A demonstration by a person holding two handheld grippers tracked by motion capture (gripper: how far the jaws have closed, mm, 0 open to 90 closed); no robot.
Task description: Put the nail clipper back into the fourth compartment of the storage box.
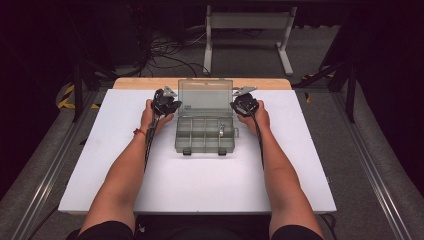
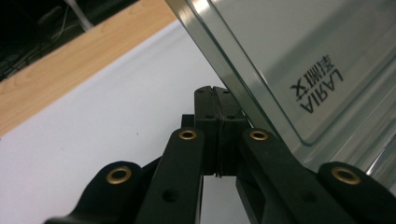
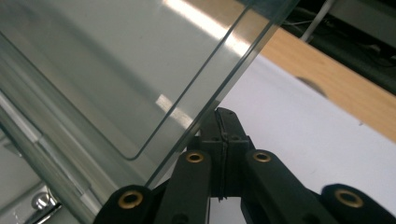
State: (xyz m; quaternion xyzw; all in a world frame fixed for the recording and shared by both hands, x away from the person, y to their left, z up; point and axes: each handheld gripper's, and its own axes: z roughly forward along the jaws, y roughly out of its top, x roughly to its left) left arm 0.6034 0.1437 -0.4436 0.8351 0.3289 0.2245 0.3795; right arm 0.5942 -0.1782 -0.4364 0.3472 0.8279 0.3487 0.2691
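Note:
A clear grey plastic compartment box (image 1: 204, 134) stands at the middle of the white board, its lid (image 1: 205, 97) raised upright at the back. A small metal part (image 1: 222, 129) lies in one right-hand compartment. My left gripper (image 1: 172, 98) is at the lid's left edge; in the left gripper view its jaws (image 2: 215, 100) are pressed together, tips beside the lid's edge (image 2: 224, 60), nothing between them. My right gripper (image 1: 238, 99) is at the lid's right edge, jaws (image 3: 219, 122) also pressed together against the lid's rim (image 3: 233, 70). The lid carries printed lettering (image 2: 317, 88).
The white board (image 1: 200, 175) lies on a wooden table whose edge (image 1: 145, 83) shows at the back. A white metal frame (image 1: 247, 30) and cables stand on the floor beyond. Two latches (image 1: 186, 151) sit on the box's front.

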